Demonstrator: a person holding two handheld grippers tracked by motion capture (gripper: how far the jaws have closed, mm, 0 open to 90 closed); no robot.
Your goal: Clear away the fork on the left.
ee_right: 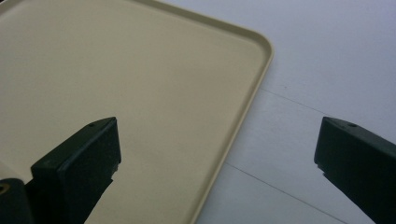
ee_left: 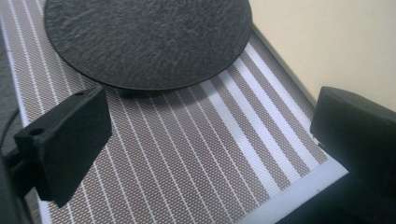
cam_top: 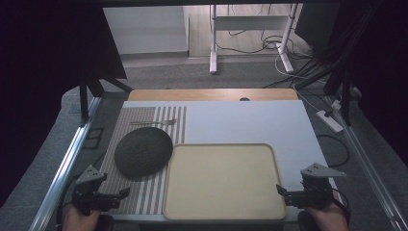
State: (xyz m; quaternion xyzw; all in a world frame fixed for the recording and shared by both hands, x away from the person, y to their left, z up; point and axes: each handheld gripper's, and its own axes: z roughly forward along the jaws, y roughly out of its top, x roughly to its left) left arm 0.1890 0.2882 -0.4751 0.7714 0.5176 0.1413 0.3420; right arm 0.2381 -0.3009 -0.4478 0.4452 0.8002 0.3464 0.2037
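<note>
High view: I note a white table top (cam_top: 250, 120) carrying a striped placemat (cam_top: 144, 192) on its left part; a dark round plate (cam_top: 143, 151) lies on the placemat, its right edge just beside the beige tray (cam_top: 221, 180); a fork (cam_top: 155, 122) lies on the placemat beyond the plate, apart from it; the tray sits at the near centre of the table and nothing rests in it. My left gripper (cam_top: 120, 194) is held low at the near left corner, over the edge of the placemat, pointing toward the tray; my right gripper (cam_top: 280, 190) is at the near right corner, its tips at the tray's right rim; both are apart from the plate and fork.

Left gripper view: I record the jaws spread wide with nothing between them; the placemat (ee_left: 187, 154) lies beneath, the plate (ee_left: 149, 37) ahead, the tray (ee_left: 336, 42) at upper right.

Right gripper view: jaws likewise spread wide, empty; one jaw stands over the tray (ee_right: 116, 74), the other over the bare table top (ee_right: 327, 60); the tray's rounded corner lies between and ahead of them.
</note>
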